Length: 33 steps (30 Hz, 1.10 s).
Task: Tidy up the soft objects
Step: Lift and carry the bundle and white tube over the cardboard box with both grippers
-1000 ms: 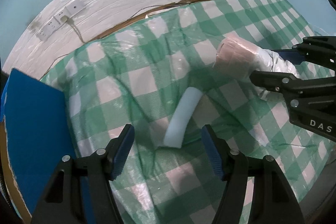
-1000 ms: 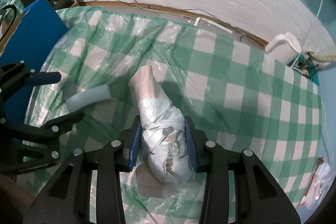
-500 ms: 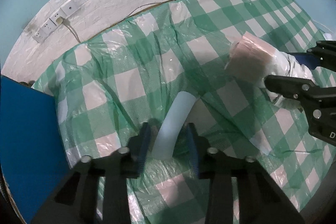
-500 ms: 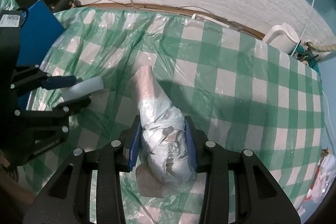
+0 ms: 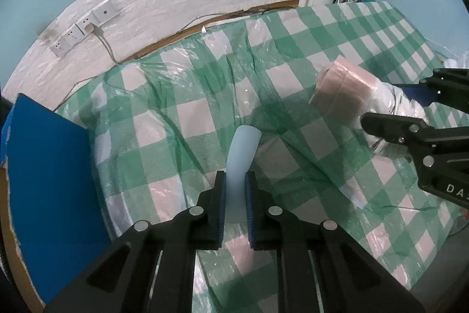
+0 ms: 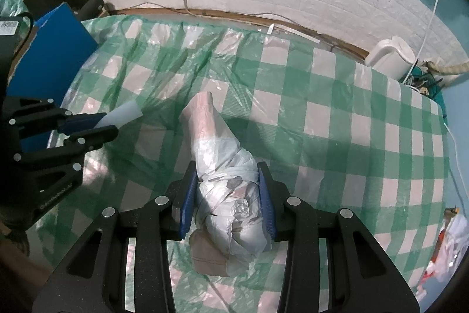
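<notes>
Left wrist view: left tool (image 5: 235, 189), jaws just closed, blue pads pressing both sides of a pale blue foam strip (image 5: 241, 148); strip rising between the pads and curving away over the green-checked cloth of the bench (image 5: 164, 143). Right tool (image 5: 410, 119) at the right edge, clasping a plastic-wrapped pink bundle (image 5: 343, 91), well apart from the strip.

Right wrist view: right tool (image 6: 228, 204) narrowed onto the wrapped bundle (image 6: 222, 163), pads against its white-wrapped middle, pink end pointing away toward the wall. Left tool (image 6: 96, 126) at the left edge, foam strip (image 6: 124, 113) protruding from between its pads. Blue board (image 6: 55, 49) behind it.
</notes>
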Available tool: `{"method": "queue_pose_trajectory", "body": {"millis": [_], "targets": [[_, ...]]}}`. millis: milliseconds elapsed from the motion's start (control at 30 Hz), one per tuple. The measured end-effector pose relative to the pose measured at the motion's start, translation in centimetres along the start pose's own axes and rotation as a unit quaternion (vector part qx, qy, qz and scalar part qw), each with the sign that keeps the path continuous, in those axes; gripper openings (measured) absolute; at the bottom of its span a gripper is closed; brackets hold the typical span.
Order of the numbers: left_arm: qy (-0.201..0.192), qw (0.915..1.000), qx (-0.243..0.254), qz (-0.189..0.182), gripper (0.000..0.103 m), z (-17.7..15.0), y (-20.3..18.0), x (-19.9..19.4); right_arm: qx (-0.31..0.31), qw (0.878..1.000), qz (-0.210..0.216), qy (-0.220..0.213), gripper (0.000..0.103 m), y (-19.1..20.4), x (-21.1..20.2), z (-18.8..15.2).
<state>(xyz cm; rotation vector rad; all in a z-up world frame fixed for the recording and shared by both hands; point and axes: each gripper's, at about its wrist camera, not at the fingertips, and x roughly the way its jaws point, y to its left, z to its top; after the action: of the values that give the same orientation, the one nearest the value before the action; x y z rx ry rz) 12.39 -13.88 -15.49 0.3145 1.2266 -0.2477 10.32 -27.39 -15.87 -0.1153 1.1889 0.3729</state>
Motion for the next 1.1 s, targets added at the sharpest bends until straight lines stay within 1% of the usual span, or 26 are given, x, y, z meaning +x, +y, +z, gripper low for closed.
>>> {"method": "queue_pose_trajectory", "body": {"millis": [300, 633, 700, 900, 1100], "targets": [[-0.015, 0.9999, -0.004, -0.003, 0.012, -0.9, 0.8, -2.6, 0.0, 1.0, -0.002, -0.009, 0.039, 1.1, -2.1, 0.0], [-0.029, 0.9995, -0.002, 0.011, 0.012, -2.4, 0.9, -5.3, 0.0, 1.0, -0.002, -0.021, 0.039, 2.3, -4.7, -0.2], [-0.03, 0.9995, -0.003, 0.007, 0.012, -2.7, 0.9, -5.9, 0.0, 1.0, -0.002, -0.023, 0.039, 2.5, -5.2, -0.2], [-0.047, 0.9989, 0.001, 0.009, 0.012, -3.4, 0.7, -8.0, -0.003, 1.0, 0.003, -0.03, 0.039, 3.7, -6.5, 0.0], [-0.057, 0.9982, -0.005, 0.015, 0.012, -4.2, 1.4, -9.9, -0.006, 0.999, 0.013, -0.037, 0.039, 5.0, -7.7, -0.1]]}}
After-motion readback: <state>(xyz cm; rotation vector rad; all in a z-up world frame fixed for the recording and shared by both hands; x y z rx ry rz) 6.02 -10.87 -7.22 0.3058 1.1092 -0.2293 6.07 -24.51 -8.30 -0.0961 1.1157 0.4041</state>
